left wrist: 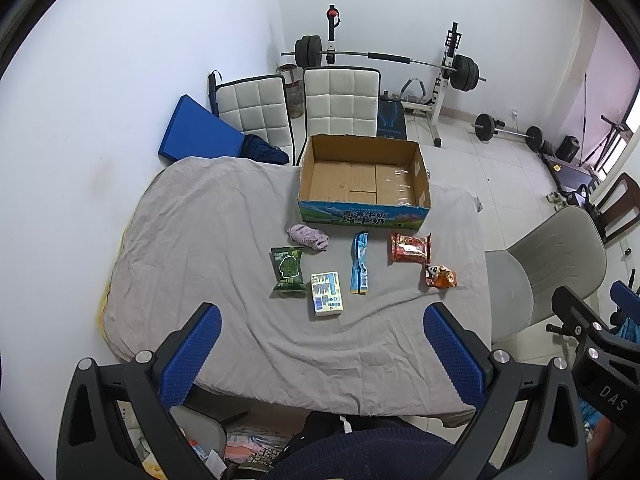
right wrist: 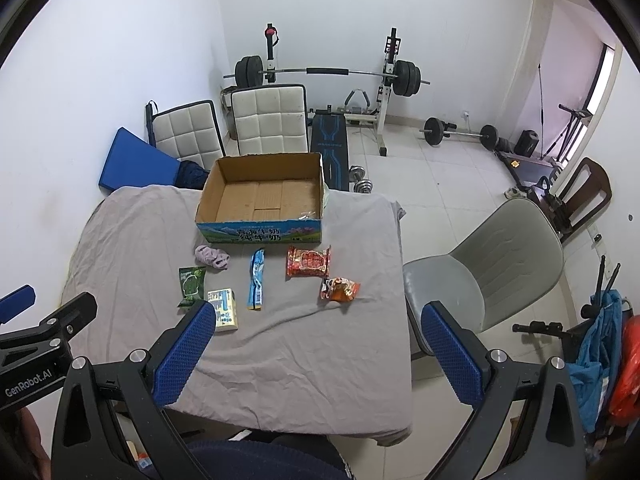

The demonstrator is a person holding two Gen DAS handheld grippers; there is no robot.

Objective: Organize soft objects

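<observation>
**Both grippers hanging back, nothing picked**

I am holding the left gripper and right gripper spread, empty. Six soft items, including the lilac cloth, are lying at 6 o'clock of the empty milk carton box, handy for loading.

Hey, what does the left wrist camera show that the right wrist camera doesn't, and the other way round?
Only the left wrist view shows the open left hand-held gripper head-on, with the whole white tissue pack clear of it.

Only the right wrist view shows the open right hand-held gripper head-on, a dumbbell on the floor past the table, and blue and orange bags at far right.

Both show the empty cardboard box, purple cloth, green snack bag, blue packet, red packet, orange packet and grey chair.
</observation>
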